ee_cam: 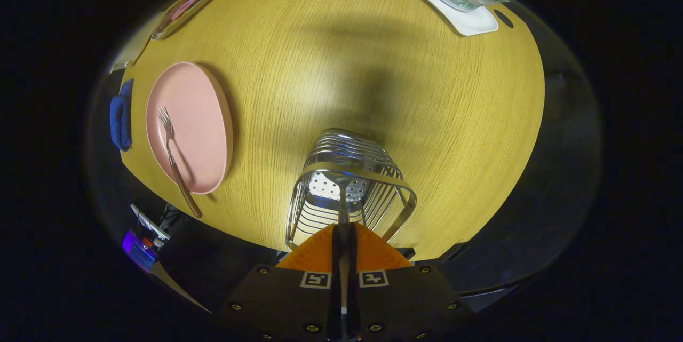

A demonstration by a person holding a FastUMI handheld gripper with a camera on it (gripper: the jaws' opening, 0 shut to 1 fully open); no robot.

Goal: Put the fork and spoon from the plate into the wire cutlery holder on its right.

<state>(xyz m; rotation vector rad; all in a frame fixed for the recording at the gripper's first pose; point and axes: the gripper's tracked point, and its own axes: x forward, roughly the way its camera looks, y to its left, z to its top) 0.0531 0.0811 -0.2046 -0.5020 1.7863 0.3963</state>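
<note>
Tongs pinching spoon over holder rim

gripper cam | rides on the gripper, above the table's near edge | faces steeply down and forward | holder close below, far edge distant
</note>
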